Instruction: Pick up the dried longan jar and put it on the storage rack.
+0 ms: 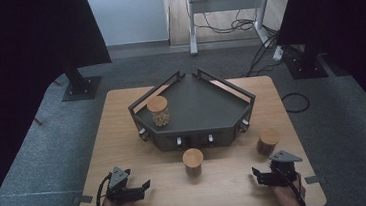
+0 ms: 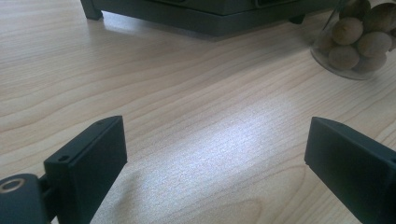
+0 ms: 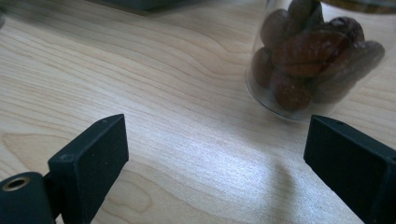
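I am holding the left gripper (image 1: 147, 186) low over the pale wooden table (image 1: 124, 138) with its jaws standing wide apart and empty, angled toward the middle glass jar of pale round nuts with a wooden lid (image 1: 193, 162). The right gripper (image 1: 254, 174) is resting the same way, jaws apart on nothing, near the glass jar of dark brown dried fruit (image 1: 267, 141). A third wooden-lidded jar (image 1: 158, 110) is standing on the dark grey angular metal tray (image 1: 206, 106).

jar of dark fruit (image 3: 314, 56) and jar of pale nuts (image 2: 357, 39) (lids included) cut off by the top edge
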Available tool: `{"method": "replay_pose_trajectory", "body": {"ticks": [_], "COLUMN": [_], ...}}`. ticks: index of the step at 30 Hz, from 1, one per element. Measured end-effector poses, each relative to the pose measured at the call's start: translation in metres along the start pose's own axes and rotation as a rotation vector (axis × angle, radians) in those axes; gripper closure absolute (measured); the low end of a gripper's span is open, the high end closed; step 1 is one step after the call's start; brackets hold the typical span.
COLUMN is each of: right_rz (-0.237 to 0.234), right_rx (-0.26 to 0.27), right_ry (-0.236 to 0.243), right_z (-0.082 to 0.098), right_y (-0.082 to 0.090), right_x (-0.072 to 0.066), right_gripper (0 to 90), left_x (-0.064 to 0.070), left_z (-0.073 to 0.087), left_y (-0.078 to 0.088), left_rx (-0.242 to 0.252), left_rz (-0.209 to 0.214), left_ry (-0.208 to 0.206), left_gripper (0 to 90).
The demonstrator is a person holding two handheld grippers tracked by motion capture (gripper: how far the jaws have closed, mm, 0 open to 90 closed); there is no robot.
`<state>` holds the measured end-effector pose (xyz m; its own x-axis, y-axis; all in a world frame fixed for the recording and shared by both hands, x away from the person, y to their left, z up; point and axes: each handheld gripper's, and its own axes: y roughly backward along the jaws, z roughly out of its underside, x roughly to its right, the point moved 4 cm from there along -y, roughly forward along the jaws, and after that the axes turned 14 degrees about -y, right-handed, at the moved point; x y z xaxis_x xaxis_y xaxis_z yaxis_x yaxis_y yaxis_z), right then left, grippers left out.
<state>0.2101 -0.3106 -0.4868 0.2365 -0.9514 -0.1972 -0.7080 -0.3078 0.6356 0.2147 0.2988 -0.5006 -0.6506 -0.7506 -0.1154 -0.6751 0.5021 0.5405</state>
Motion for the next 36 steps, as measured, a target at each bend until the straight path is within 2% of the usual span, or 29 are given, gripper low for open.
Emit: {"method": "replay_pose_trajectory", "body": {"ticks": [12,22,36], "right_rz": [-0.01,-0.022,-0.025], "right_rx": [0.043,0.077,0.096], "right_ry": [0.019,0.021,0.013], "right_z": [-0.001,-0.002,-0.005], "right_y": [0.007,0.015,0.022], "right_x": [-0.007,-0.01,-0.012], "right_gripper": [5.8,5.9,6.1], "left_x": [0.0,0.002,0.002], "left_z": [-0.002,-0.008,-0.014], "left_y": [-0.002,-0.005,-0.01], "left_rx": [-0.018,-0.061,-0.111], "left_rz": [0.006,0.005,0.015], "left_ry": [-0.006,-0.031,-0.039], "left_gripper": [5.6,5.7,5.8]}}
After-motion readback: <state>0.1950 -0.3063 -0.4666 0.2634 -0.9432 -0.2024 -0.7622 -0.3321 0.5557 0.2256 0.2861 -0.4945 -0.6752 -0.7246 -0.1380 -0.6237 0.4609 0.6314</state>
